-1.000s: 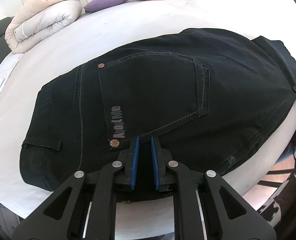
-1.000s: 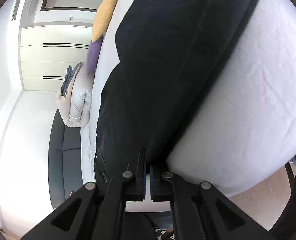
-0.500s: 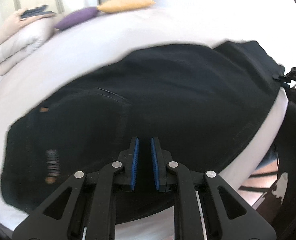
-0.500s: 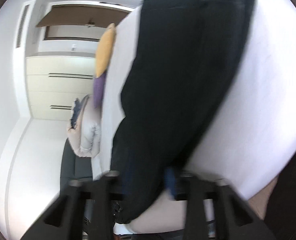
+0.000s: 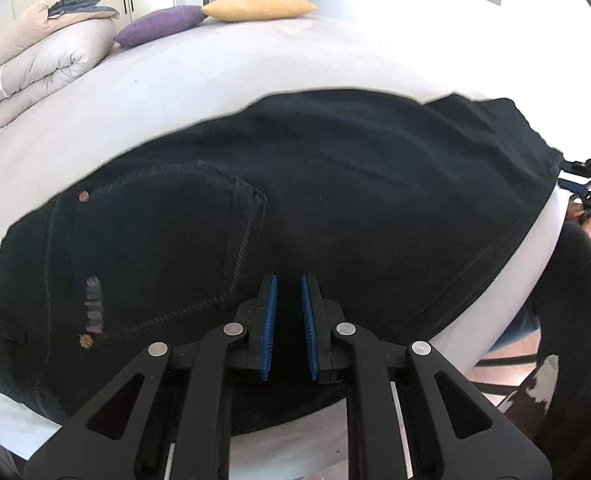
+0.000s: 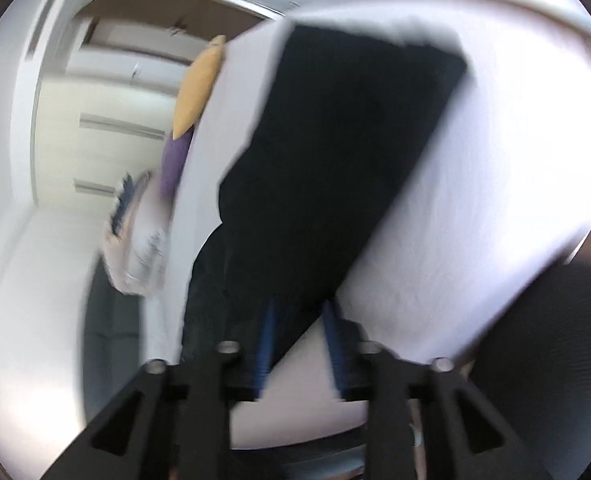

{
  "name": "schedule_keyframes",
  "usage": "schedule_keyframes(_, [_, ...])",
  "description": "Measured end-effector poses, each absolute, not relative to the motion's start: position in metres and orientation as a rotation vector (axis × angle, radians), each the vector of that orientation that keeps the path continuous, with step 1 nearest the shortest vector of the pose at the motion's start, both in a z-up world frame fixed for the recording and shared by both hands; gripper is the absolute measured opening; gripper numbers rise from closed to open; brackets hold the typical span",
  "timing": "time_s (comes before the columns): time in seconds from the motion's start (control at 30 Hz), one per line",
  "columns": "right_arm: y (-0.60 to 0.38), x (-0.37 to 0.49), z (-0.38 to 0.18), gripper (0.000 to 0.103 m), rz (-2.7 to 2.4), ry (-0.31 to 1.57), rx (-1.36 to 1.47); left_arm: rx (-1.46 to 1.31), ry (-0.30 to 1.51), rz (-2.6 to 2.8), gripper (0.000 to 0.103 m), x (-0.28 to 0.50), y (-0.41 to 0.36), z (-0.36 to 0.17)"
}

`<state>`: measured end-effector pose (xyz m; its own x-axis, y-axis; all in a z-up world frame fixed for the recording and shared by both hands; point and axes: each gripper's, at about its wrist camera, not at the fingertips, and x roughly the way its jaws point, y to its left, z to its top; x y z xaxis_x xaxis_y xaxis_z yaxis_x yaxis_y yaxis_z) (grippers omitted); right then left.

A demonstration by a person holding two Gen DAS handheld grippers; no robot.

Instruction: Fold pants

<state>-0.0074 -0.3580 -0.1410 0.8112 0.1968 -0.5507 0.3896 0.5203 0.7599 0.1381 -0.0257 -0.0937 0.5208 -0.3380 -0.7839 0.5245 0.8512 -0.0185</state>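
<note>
Black pants lie folded flat on the white bed, back pocket up at the left. My left gripper hovers over the pants' near edge, right of the pocket, its blue pads slightly apart and holding nothing. In the blurred right wrist view the pants stretch away across the bed. My right gripper is open at the pants' near end, with nothing between its pads.
A rolled beige duvet lies at the far left of the bed, with a purple pillow and a yellow pillow behind it. Wardrobe doors stand beyond. The bed's edge drops off at the right.
My right gripper has opened and let go of the pants' edge, then pulled back. My left gripper shifted right along the near edge, away from the pocket.
</note>
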Motion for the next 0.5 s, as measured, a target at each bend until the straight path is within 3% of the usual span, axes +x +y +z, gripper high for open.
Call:
schedule_keyframes(0.13, [-0.331,0.029,-0.1,0.031,0.038,0.615,0.931,0.2,0.883,-0.485,0.013,0.168,-0.016,-0.081])
schedule_keyframes(0.2, [-0.301,0.068,-0.097,0.026,0.17,0.636,0.906,0.22,0.887,-0.455,0.013,0.185,-0.015,-0.076])
schedule_keyframes(0.27, [-0.276,0.109,-0.108,0.011,0.255,0.683,0.903,0.231,0.904,-0.424,0.013,0.203,-0.01,-0.075])
schedule_keyframes(0.5, [-0.211,0.223,-0.189,0.005,0.376,0.888,1.083,0.217,1.009,-0.361,0.013,0.243,0.008,-0.088])
